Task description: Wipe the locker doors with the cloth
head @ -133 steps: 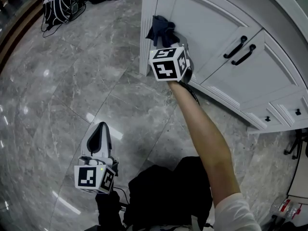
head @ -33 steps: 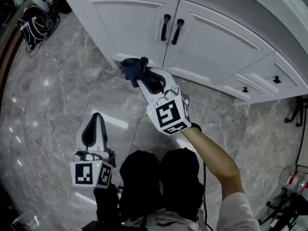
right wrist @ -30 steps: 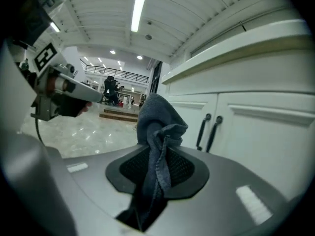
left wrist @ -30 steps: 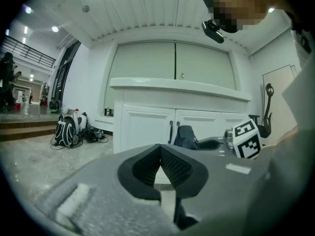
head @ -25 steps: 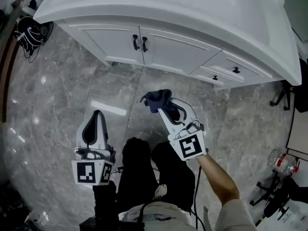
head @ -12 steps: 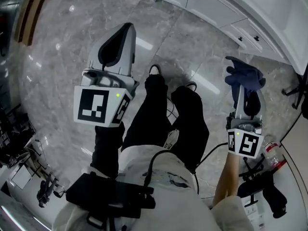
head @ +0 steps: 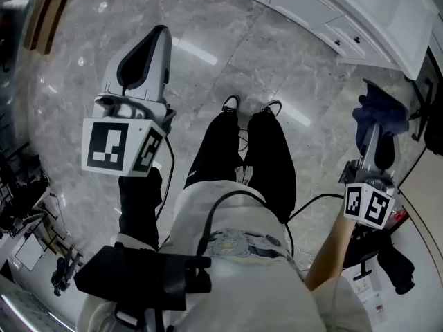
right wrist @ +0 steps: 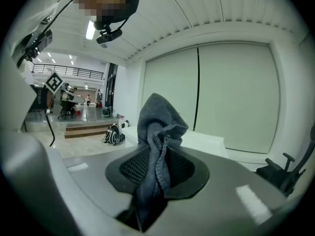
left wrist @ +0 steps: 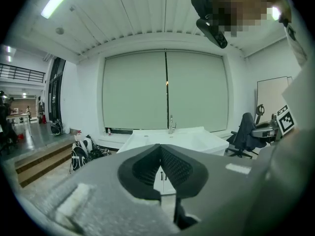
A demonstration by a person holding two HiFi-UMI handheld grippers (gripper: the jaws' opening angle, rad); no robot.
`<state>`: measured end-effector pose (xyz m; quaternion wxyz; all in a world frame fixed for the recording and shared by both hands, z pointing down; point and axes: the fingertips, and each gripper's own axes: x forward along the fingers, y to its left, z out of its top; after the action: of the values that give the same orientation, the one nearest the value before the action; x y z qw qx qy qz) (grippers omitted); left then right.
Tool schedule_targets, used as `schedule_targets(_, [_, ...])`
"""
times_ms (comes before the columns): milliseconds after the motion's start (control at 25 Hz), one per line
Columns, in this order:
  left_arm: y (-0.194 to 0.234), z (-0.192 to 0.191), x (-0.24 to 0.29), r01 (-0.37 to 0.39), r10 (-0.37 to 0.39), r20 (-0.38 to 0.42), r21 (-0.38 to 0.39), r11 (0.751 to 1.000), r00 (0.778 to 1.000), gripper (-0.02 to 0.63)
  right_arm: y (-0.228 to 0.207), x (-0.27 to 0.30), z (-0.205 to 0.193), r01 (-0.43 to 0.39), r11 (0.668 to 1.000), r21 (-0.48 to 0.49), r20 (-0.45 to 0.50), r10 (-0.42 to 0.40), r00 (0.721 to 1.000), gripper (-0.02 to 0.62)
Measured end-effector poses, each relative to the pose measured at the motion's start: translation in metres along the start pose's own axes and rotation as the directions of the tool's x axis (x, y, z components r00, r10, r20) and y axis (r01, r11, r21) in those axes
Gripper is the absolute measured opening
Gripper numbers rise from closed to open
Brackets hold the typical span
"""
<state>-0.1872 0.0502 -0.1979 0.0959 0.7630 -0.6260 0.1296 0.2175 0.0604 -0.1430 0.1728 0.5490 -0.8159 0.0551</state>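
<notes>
Cloth (head: 379, 111): clamped in the right tongs (head: 374, 131); held well apart from the locker doors (head: 301, 4)
Left tongs (head: 156, 43): closed together; nothing held
Progress: no door is touched; wiping judged paused or finished

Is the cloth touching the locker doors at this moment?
Apart. The head view shows the cloth, clamped in the right gripper, with a stretch of floor between it and the white locker doors.

Probably a lab hall: marble floor (head: 228, 54), white sink cabinet (left wrist: 172, 137), office chair (left wrist: 242, 136), mezzanine railing (left wrist: 15, 73).
</notes>
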Motion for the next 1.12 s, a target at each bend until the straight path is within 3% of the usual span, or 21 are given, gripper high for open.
schedule_targets(200, [-0.003, 0.029, -0.027, 0.073, -0.072, 0.066, -0.011, 0.997, 0.995, 0.002, 0.020, -0.053, 0.026, 0.137, 0.988, 0.066, 0.043, -0.140, 0.989, 0.094])
schedule_targets(320, [-0.013, 0.048, -0.042, 0.121, -0.121, 0.085, -0.001, 0.993, 0.989, 0.002, 0.028, -0.080, 0.038, 0.166, 0.982, 0.091, 0.059, -0.171, 0.983, 0.095])
schedule_targets(560, [-0.029, 0.063, -0.050, 0.131, -0.133, 0.093, 0.023, 0.991, 0.987, 0.002, 0.023, -0.108, 0.042, 0.146, 0.985, 0.097, 0.059, -0.152, 0.987, 0.095])
schedule_targets(800, [-0.067, 0.031, -0.056, 0.127, -0.126, 0.048, -0.028, 0.991, 0.991, 0.002, 0.009, -0.144, 0.032, 0.154, 0.986, 0.061, 0.034, -0.156, 0.987, 0.095])
schedule_targets(1120, [-0.115, 0.046, -0.052, 0.165, -0.163, 0.063, -0.017, 0.986, 0.985, 0.002, 0.013, -0.141, 0.046, 0.126, 0.987, 0.101, 0.096, -0.136, 0.986, 0.094])
